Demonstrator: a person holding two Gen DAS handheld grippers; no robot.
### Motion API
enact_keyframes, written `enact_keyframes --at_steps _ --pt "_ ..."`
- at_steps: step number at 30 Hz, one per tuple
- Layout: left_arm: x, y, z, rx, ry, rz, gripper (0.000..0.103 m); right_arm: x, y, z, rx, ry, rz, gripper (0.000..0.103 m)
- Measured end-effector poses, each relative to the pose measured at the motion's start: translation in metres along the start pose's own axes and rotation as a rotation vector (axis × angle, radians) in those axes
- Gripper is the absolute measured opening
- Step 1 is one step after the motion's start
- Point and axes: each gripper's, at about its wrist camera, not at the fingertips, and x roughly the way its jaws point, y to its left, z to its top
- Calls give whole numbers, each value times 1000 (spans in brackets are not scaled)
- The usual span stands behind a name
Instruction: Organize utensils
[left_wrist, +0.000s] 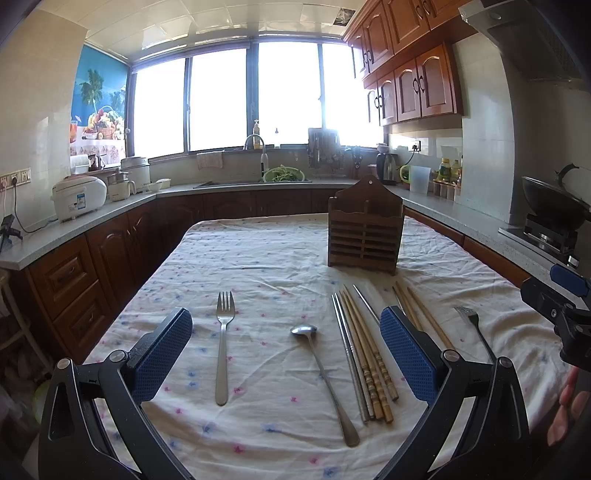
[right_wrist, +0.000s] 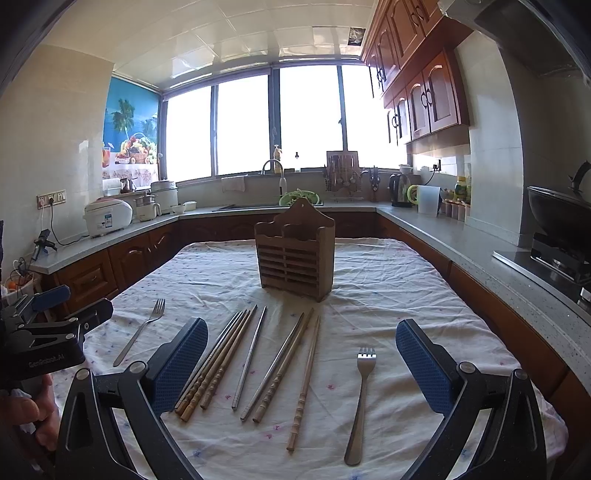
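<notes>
A wooden slatted utensil holder (left_wrist: 364, 230) (right_wrist: 295, 254) stands upright at the far middle of the cloth-covered table (left_wrist: 258, 251). In the left wrist view a fork (left_wrist: 223, 343), a spoon (left_wrist: 325, 376) and a bundle of wooden and metal chopsticks (left_wrist: 364, 358) lie flat between my fingers. My left gripper (left_wrist: 286, 350) is open and empty above them. In the right wrist view several chopsticks (right_wrist: 251, 362) and a second fork (right_wrist: 362, 402) lie flat. My right gripper (right_wrist: 301, 365) is open and empty above them. The left gripper's body shows at the left edge (right_wrist: 48, 332).
Kitchen counters surround the table on three sides. A rice cooker (left_wrist: 77, 195) sits on the left counter, a sink with greens (left_wrist: 284, 175) at the back, a wok on a stove (left_wrist: 554, 206) at the right. A person's hand (left_wrist: 565, 410) holds the right gripper.
</notes>
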Motion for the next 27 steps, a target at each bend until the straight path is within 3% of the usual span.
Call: enact_keyframes --at_steps 14,27 --pt "-2 4 1 -2 7 -6 103 1 2 3 0 5 11 103" --pt "33 16 3 -74 145 -57 103 22 -5 11 26 73 59 102"
